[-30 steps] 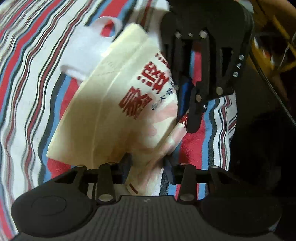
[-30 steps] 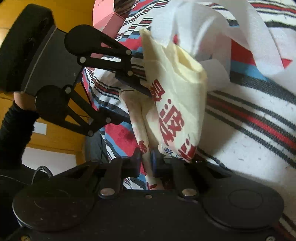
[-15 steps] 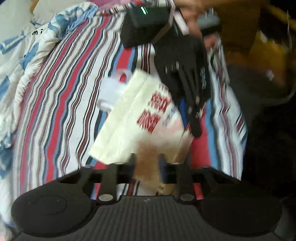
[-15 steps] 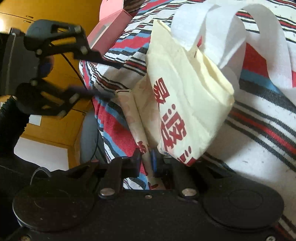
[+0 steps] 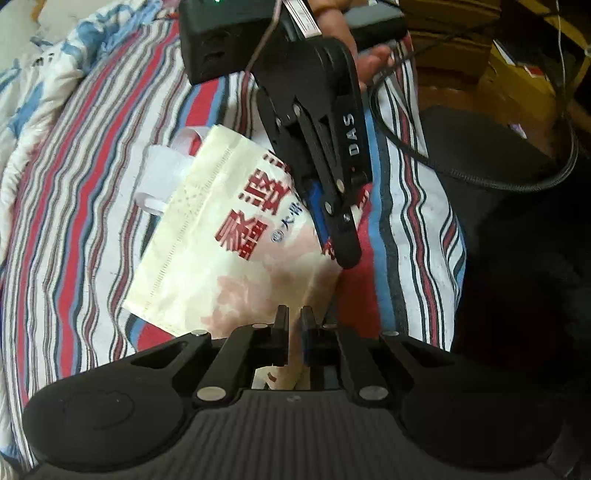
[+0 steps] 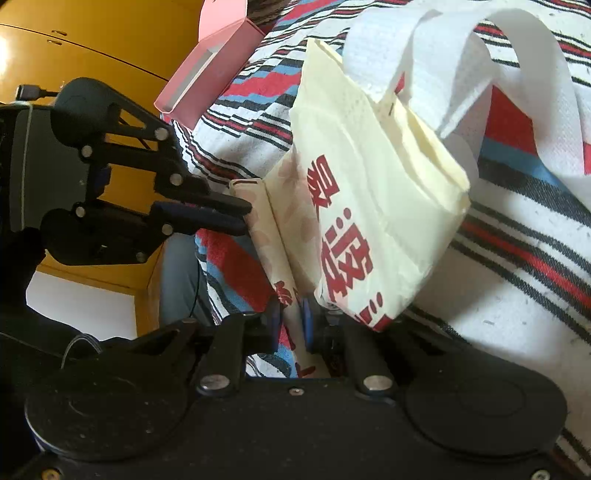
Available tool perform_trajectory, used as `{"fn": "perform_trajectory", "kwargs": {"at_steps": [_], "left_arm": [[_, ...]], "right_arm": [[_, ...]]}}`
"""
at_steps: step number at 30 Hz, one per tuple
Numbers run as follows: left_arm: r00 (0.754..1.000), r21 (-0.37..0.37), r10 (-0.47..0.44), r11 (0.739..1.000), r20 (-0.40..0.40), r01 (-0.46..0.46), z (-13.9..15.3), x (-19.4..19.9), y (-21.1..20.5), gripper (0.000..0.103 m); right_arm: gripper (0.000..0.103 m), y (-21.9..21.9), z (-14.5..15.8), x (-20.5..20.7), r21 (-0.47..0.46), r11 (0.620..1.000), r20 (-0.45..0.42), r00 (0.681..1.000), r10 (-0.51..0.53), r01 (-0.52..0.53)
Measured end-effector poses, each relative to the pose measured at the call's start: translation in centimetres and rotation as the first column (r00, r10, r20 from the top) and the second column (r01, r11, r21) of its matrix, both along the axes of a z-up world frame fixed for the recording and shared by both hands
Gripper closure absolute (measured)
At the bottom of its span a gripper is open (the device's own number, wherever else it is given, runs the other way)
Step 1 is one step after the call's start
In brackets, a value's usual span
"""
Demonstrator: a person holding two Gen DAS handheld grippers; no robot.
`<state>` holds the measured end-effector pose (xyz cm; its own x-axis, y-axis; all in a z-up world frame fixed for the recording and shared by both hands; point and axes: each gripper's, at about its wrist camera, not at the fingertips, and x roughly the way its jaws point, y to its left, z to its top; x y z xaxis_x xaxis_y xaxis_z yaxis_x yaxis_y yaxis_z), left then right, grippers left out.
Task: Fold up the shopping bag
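Note:
The cream shopping bag (image 5: 221,236) with red characters and white handles (image 5: 162,173) hangs folded over the striped bed. My left gripper (image 5: 293,314) is shut on the bag's bottom corner. My right gripper (image 5: 345,254) shows above it, shut on the other bottom corner. In the right wrist view the bag (image 6: 369,206) hangs from my right gripper (image 6: 291,314), its white handles (image 6: 461,48) up at the far side. My left gripper (image 6: 245,218) pinches the bag's edge at the left.
A striped sheet (image 5: 74,206) covers the bed, with a blue and white quilt (image 5: 33,66) at its far left. A pink box (image 6: 207,70) lies near the bed's edge. A wooden cabinet (image 6: 74,33) stands beyond. A black cable (image 5: 480,173) runs right.
Both grippers have lifted and drawn apart with the bag's bottom edge held between them. The bag now hangs more spread, and the left view is pulled back from it.

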<state>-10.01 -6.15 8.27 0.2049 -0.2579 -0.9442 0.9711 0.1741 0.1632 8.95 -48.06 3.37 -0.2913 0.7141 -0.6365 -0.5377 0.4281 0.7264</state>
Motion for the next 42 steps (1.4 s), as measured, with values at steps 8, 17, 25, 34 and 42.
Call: {"fn": "perform_trajectory", "kwargs": {"at_steps": [8, 17, 25, 34, 42], "left_arm": [[1.0, 0.021, -0.006, 1.0, 0.013, 0.006, -0.8, 0.4, -0.3, 0.097], [0.996, 0.079, 0.017, 0.997, -0.086, -0.01, -2.1, 3.2, -1.4, 0.096], [0.95, 0.053, 0.156, 0.988, -0.271, -0.147, -2.8, 7.0, -0.1, 0.096], [0.928, -0.018, 0.219, 0.972, -0.303, -0.236, -2.8, 7.2, 1.9, 0.096], [0.915, -0.089, 0.275, 0.946, -0.295, -0.313, -3.1, 6.8, 3.8, 0.096]], "right_arm": [[0.098, 10.5, -2.5, 5.5, -0.003, 1.0, -0.006, 1.0, 0.008, -0.008], [0.102, 15.4, -3.9, 4.7, -0.026, 0.999, -0.069, 0.997, 0.03, -0.032], [0.085, 18.0, 1.2, -4.3, -0.101, 0.995, 0.417, 0.907, 0.054, -0.013], [0.096, 23.7, 2.2, -21.6, -0.222, 0.964, 0.901, 0.409, 0.147, 0.143], [0.103, 12.4, 0.8, -21.1, -0.062, 0.946, 0.745, 0.645, -0.169, 0.319]]}}
